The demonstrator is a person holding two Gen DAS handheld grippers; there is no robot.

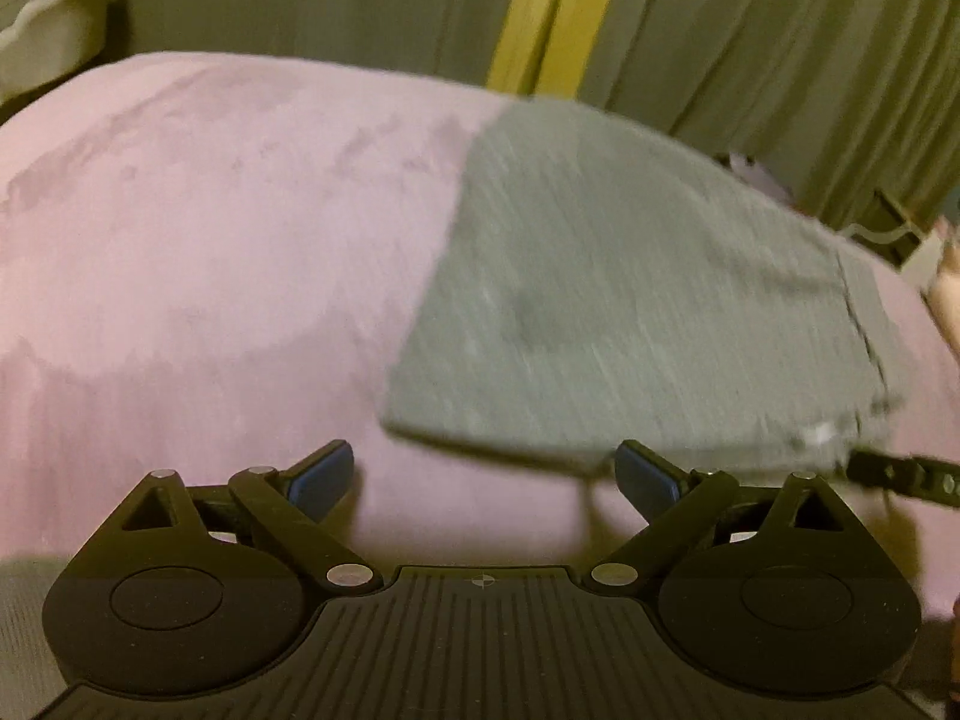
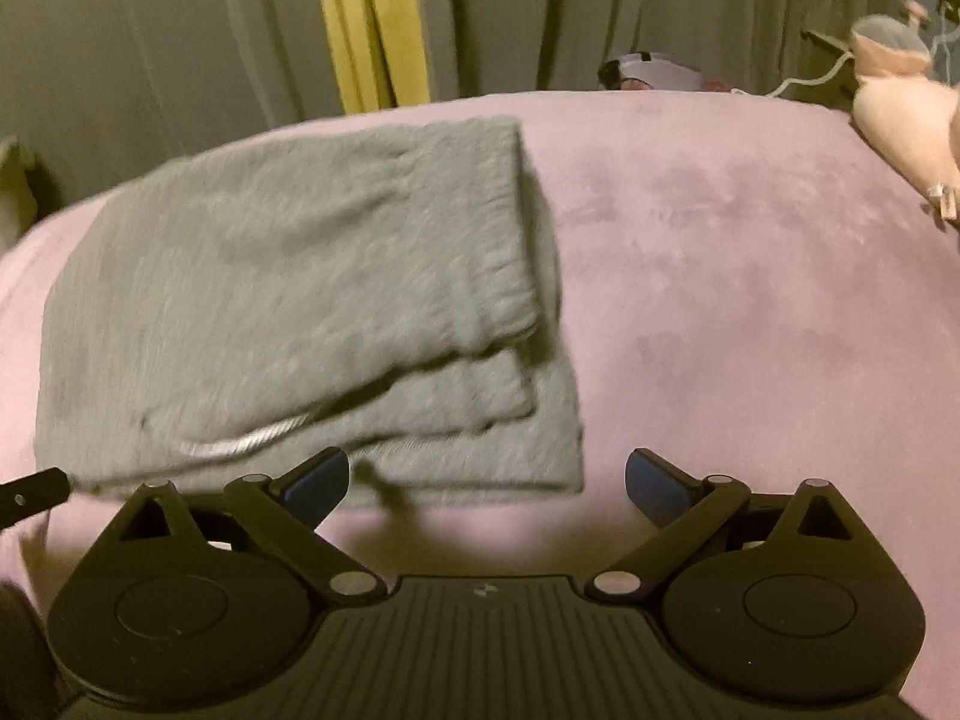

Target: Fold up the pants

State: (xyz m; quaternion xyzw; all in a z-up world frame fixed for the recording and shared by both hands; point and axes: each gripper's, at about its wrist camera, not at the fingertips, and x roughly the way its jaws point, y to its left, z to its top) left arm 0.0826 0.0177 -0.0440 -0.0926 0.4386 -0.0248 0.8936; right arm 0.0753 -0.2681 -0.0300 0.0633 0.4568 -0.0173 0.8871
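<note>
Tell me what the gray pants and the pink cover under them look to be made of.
Gray pants: likely a soft knit, perhaps jersey or fleece; matte, with fine ribbed lines, thick rounded folds and a pale drawstring. Blur leaves the weave unclear.
Pink cover: seemingly plush, velvety fabric, maybe microfiber; darker and lighter patches look like brushed nap.

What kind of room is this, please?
Probably a bedroom: the grey pants lie folded on a pink plush bed cover, long curtains hang behind it, and a pink soft toy sits at its edge.
</note>
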